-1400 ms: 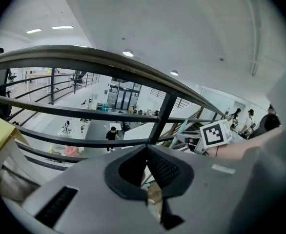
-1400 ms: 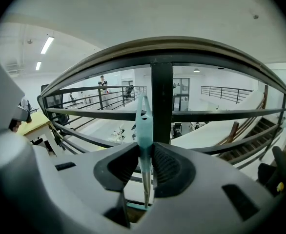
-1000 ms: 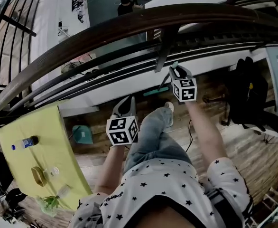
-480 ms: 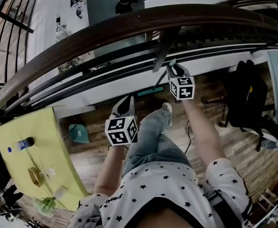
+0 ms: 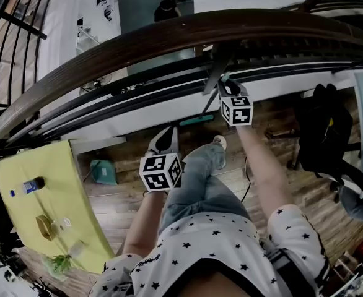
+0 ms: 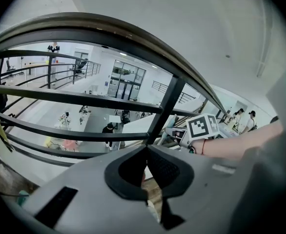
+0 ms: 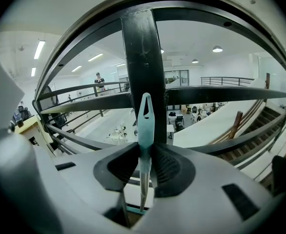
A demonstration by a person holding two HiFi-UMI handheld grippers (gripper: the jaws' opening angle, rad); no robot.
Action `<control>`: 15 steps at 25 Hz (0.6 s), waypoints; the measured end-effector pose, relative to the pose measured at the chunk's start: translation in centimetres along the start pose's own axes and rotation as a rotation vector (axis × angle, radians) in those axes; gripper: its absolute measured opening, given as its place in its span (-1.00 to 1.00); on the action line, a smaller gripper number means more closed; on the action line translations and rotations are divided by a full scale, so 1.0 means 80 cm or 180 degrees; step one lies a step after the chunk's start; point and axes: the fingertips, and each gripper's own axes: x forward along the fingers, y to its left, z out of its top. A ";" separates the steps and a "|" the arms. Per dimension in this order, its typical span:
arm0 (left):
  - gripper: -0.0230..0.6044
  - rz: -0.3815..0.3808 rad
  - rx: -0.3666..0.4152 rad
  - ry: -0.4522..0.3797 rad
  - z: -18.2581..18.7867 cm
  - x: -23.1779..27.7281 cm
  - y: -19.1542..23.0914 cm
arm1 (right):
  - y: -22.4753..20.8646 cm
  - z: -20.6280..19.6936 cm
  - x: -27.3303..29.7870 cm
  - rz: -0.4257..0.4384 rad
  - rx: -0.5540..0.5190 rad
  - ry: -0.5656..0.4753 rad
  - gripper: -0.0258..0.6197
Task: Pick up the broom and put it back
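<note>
Head view: wooden floor (image 5: pixel 124 197), railing (image 5: pixel 107 57), broom (image 5: pixel 196 120)

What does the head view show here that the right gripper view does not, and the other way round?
Only the head view: the yellow table with a bottle on it, the left gripper, the black backpack, the wooden floor, and the broom's teal head low down.
Only the right gripper view: the broom handle's teal tip with its hanging hole, clamped in the right gripper, and the hall beyond the rails.
Both: the right gripper, the broom and the dark railing.
</note>
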 end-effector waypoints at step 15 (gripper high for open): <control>-0.89 0.0036 0.0021 0.0064 -0.003 0.005 0.001 | -0.012 0.010 0.038 -0.0069 -0.0106 0.0027 -0.64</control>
